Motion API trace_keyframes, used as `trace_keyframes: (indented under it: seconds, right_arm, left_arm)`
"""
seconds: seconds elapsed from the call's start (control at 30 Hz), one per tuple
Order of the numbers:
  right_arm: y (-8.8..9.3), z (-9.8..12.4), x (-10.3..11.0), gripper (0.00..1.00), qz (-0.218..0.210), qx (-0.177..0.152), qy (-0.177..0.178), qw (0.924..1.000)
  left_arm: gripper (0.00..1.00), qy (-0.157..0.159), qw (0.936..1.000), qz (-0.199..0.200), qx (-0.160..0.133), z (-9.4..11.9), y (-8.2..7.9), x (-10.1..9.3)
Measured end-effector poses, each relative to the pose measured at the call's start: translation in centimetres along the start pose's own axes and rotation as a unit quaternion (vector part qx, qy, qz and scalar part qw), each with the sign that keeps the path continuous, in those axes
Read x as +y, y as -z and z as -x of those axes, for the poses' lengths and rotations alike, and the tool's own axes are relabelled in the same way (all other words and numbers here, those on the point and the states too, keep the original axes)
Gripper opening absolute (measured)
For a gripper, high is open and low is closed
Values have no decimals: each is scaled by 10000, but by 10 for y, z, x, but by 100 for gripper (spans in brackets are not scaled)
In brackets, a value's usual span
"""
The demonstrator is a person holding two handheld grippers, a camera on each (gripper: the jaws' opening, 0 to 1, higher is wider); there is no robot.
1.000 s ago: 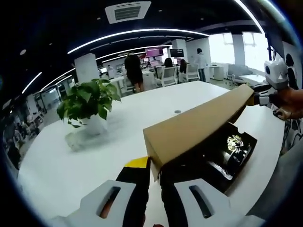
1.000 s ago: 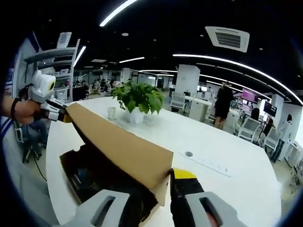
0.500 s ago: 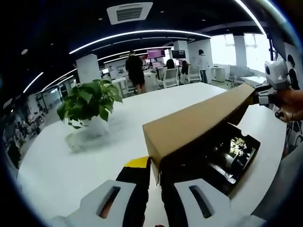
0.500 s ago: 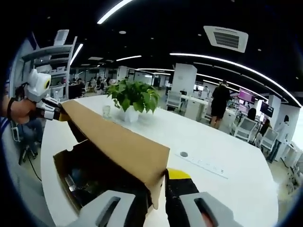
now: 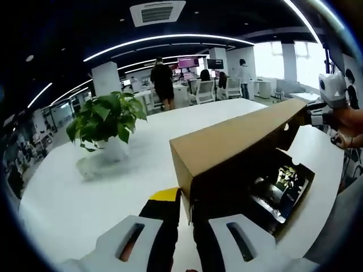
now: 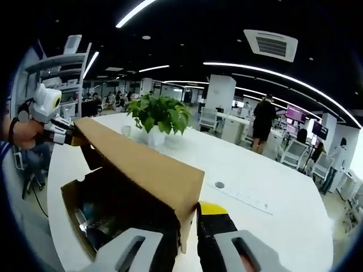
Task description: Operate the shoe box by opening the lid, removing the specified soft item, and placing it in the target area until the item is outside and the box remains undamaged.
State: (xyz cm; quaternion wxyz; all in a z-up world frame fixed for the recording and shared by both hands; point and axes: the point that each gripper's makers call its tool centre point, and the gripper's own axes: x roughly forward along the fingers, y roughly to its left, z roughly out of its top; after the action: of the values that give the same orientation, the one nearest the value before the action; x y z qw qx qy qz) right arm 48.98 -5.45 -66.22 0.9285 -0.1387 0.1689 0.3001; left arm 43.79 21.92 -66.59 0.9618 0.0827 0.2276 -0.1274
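Observation:
A brown cardboard lid [image 5: 238, 141] stands lifted on its hinge over a black shoe box [image 5: 298, 195] on the white table. In the left gripper view my left gripper [image 5: 184, 207] is shut on the lid's near corner, and my right gripper [image 5: 311, 116] pinches the far corner. Seen from the right gripper view, my right gripper [image 6: 187, 226] grips the lid [image 6: 142, 167] at its near corner, with my left gripper [image 6: 71, 136] at the other end. A dark item with shiny patterned parts [image 5: 281, 181] lies inside the box [image 6: 74, 198].
A potted green plant [image 5: 105, 119] stands on the white table [image 5: 85, 198], behind the box on the hinge side [image 6: 159, 116]. A round port and a long strip sit in the tabletop [image 6: 241, 195]. People and office chairs are far behind.
Both grippers have raised the lid further, so it stands steeper and more of the box's inside shows.

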Motion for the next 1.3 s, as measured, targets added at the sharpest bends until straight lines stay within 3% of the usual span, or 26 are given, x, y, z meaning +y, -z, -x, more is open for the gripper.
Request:
trace_keyframes:
  seconds: [0.4,0.63,1.13,1.3]
  right_arm:
    - [0,-9,-2,5,-22,87,27,10000]
    - [9,-17,-3,4,-20,258,4,9997]
    - [29,-32,-8,0,-77,500,-53,9987]
    - [34,-35,-9,1,-134,575,-3,9983]
  left_arm:
    - [4,-24,10000,67,-13,-13,-6,7]
    - [4,-34,10000,55,25,-21,-6,10]
    - [3,-43,9996,71,254,-39,9,10]
    - [3,-78,9998,69,179,-41,8,11]
